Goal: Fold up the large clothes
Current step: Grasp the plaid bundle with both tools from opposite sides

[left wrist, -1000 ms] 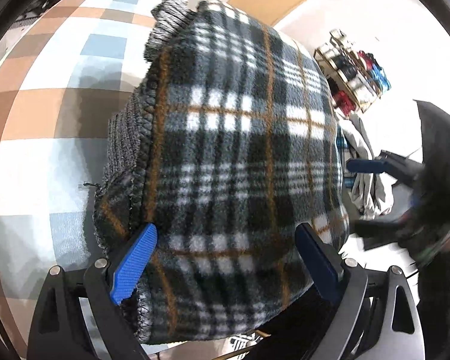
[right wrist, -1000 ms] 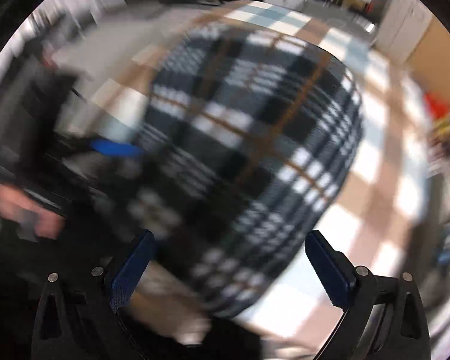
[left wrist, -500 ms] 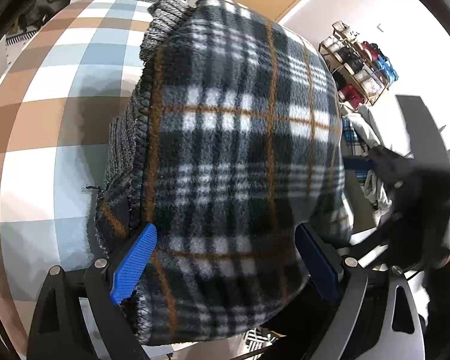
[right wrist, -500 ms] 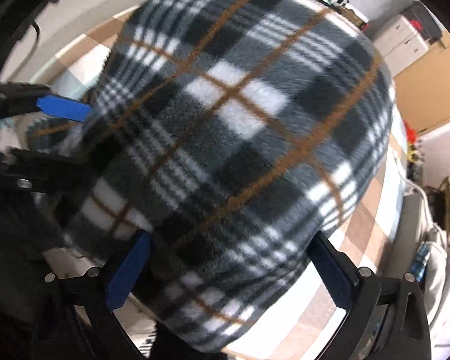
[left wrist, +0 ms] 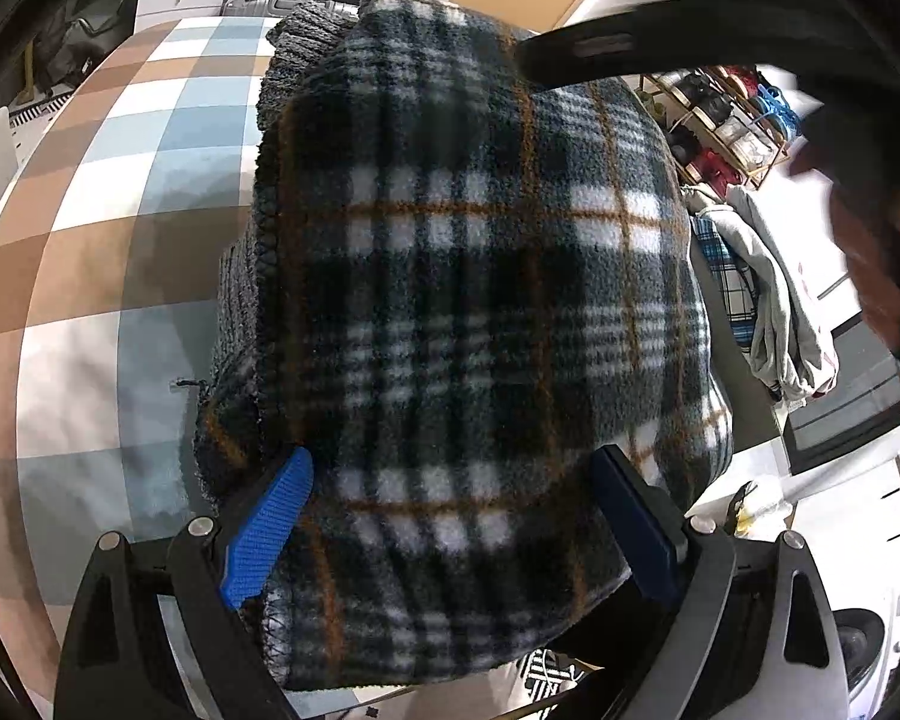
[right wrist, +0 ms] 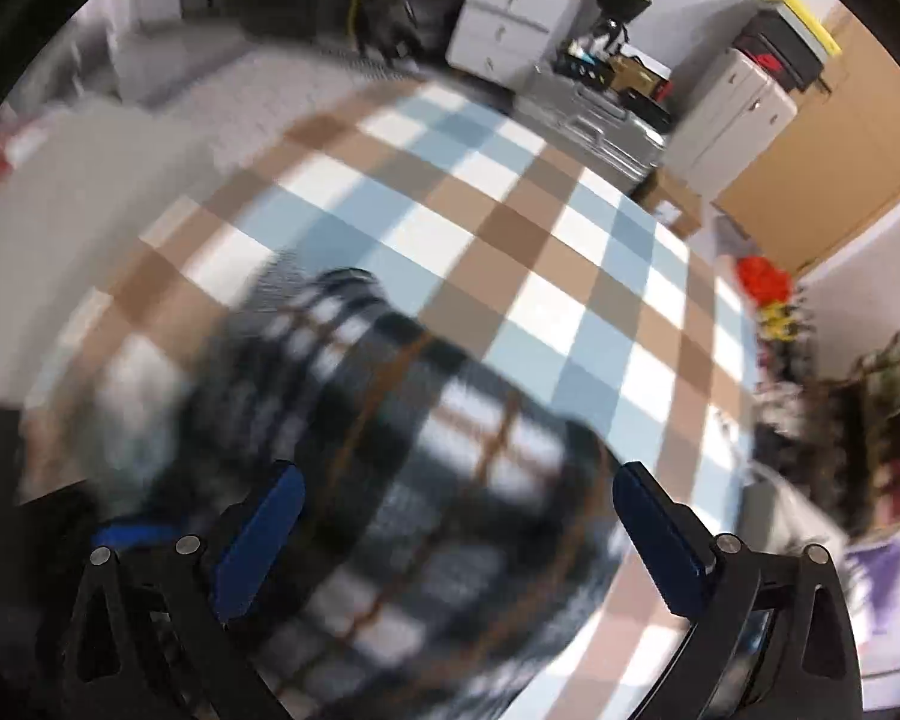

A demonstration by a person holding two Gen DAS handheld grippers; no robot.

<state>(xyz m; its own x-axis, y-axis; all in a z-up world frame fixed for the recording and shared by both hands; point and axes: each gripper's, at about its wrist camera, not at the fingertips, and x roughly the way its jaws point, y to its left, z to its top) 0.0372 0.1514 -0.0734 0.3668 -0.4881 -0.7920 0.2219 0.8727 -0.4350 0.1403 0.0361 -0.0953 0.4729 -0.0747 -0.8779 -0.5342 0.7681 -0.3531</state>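
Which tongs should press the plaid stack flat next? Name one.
Left. The left tongs straddle the plaid stack, wide open and sharp in view. The right tongs are open too, but their view is blurred, so they look mid-move.

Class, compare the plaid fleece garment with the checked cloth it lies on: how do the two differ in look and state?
The plaid fleece garment is dark, black and grey with thin orange lines; the checked cloth is pale, with broad blue, tan and white squares. The garment looks fuzzy and thick; the cloth looks smooth and thin. The garment is bunched into a folded stack; the cloth lies spread flat. Both carry a crossed-line pattern.
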